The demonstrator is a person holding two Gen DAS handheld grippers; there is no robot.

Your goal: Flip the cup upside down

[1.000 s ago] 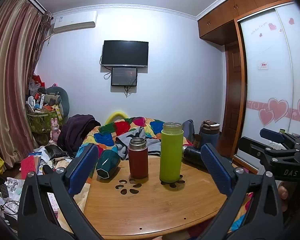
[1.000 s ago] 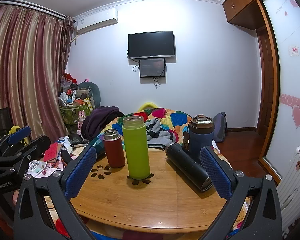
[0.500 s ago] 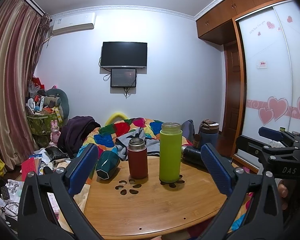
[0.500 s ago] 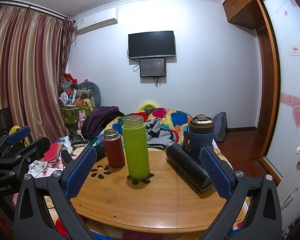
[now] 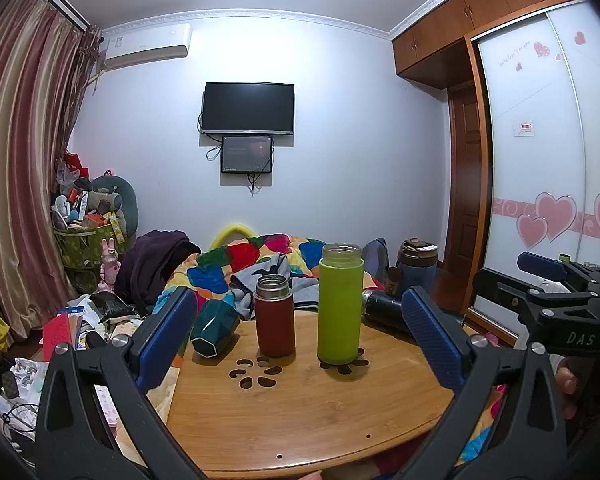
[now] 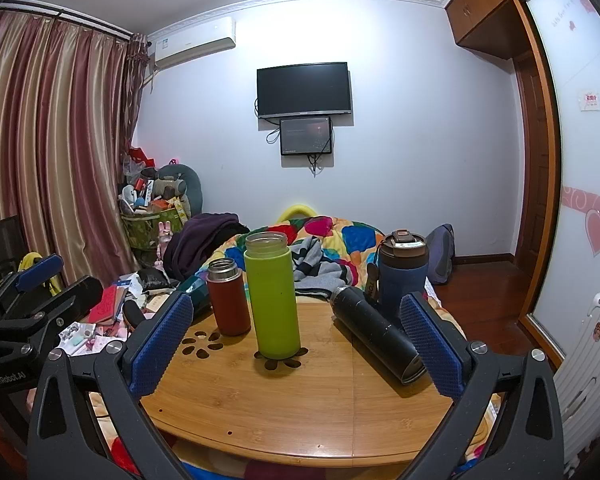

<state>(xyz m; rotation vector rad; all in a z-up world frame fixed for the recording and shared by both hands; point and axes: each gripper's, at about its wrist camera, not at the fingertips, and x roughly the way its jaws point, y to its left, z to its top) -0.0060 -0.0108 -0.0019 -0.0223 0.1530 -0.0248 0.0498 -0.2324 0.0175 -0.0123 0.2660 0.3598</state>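
A green cup [image 5: 339, 304] [image 6: 272, 295] and a shorter red cup [image 5: 275, 316] [image 6: 228, 297] stand upright, mouths up, on a round wooden table [image 5: 308, 412] [image 6: 300, 400]. A dark teal cup [image 5: 213, 322] lies on its side at the table's left edge. A black flask [image 6: 376, 336] lies on its side at the right, with a blue lidded tumbler [image 6: 403, 274] upright behind it. My left gripper [image 5: 300, 336] is open and empty, short of the cups. My right gripper [image 6: 296, 340] is open and empty, its jaws wide either side of the green cup and flask.
A bed with a colourful quilt [image 5: 260, 264] lies behind the table. Clutter covers the floor at the left [image 5: 60, 340]. A white suitcase [image 6: 588, 360] stands at the right. The other gripper shows at each view's edge [image 5: 560, 312] [image 6: 20, 312].
Both views shift very slightly; the cups and both grippers stay as they were.
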